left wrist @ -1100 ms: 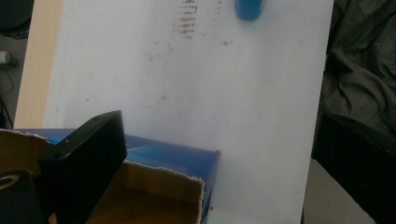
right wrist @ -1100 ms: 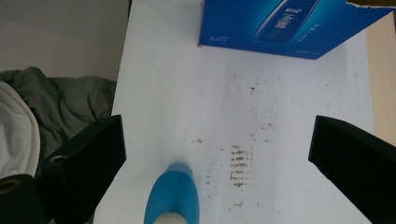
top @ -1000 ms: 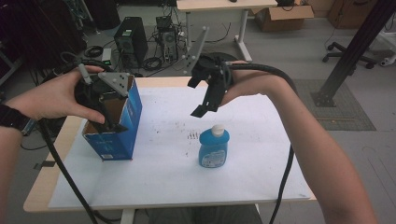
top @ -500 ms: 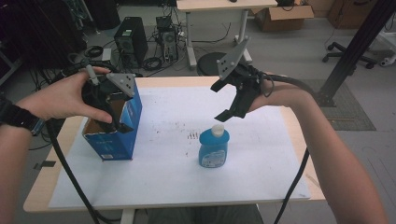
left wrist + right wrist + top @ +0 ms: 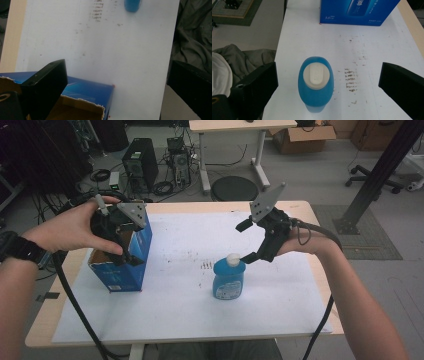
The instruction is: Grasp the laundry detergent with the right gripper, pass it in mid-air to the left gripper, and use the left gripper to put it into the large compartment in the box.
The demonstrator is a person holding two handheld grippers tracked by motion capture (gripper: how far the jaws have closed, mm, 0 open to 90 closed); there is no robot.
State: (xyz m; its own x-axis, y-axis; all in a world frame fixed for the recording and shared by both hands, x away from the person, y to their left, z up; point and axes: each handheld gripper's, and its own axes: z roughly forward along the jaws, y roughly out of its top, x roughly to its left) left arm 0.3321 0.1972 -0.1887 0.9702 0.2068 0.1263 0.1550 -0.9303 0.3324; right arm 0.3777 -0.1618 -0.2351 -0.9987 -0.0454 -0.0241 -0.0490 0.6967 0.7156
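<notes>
A blue bottle (image 5: 229, 280) with a white cap (image 5: 315, 73) stands upright near the middle of the white paper sheet (image 5: 190, 315). My right gripper (image 5: 245, 242) hovers open just right of and above the cap. In the right gripper view the bottle (image 5: 315, 100) sits between the wide-apart jaws of the right gripper (image 5: 328, 67), untouched. A blue cardboard box (image 5: 122, 275) with a torn open top stands at the left. My left gripper (image 5: 125, 255) is open at its top rim. The left gripper (image 5: 117, 67) has one jaw over the box (image 5: 85, 90) opening and the other outside it.
Dark smudges (image 5: 205, 266) mark the paper left of the bottle. The wooden table edge (image 5: 45, 325) frames the sheet. Behind the table are a computer tower (image 5: 141, 167), cables, a round black base (image 5: 235, 187) and a black post (image 5: 377, 175). Grey cloth (image 5: 244, 58) lies beyond the table's near edge.
My right gripper has swung right and down, from above the table's middle to beside the bottle's cap. The left gripper stays at the box top.
</notes>
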